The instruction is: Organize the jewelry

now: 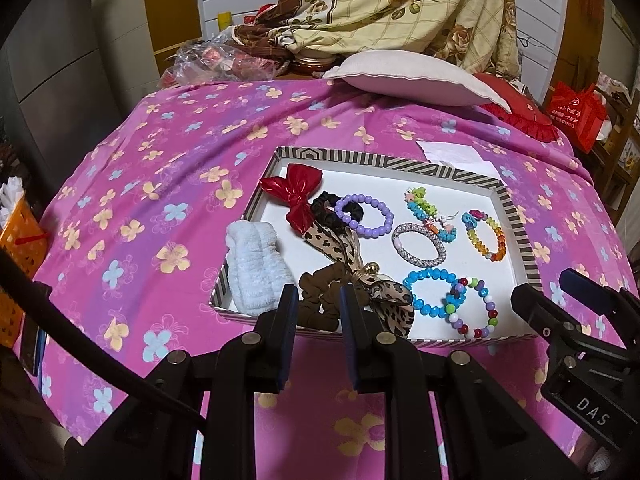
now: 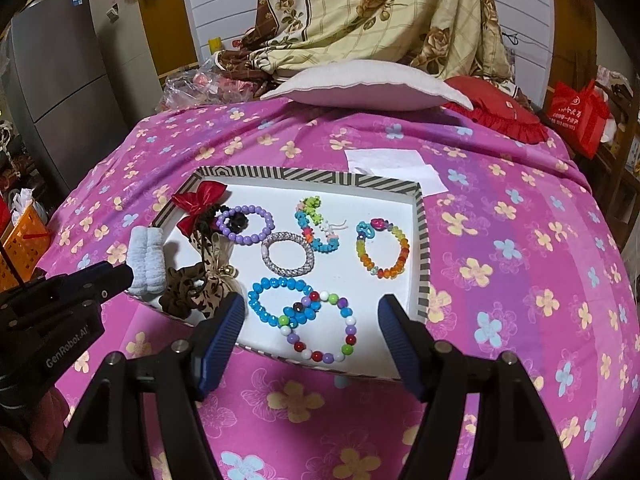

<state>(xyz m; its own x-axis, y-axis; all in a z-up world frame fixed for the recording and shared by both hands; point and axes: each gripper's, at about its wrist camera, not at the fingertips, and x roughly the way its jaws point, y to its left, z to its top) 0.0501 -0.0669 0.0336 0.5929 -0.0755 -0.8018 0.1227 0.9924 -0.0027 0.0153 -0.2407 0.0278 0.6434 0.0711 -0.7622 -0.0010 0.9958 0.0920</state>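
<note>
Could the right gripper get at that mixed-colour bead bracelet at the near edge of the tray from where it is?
Probably yes. The right gripper stands open and empty just above the mixed-colour bracelet, with nothing between them. One catch: the bracelet overlaps the blue bead bracelet, which might get dragged along.

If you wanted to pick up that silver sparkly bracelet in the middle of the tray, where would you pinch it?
Probably from above, pinching across the band of the silver bracelet on its near arc: one finger of the right hand-held gripper inside the ring, one outside. It lies flat, apart from the purple bracelet, with bare tray floor beside that arc.
</note>
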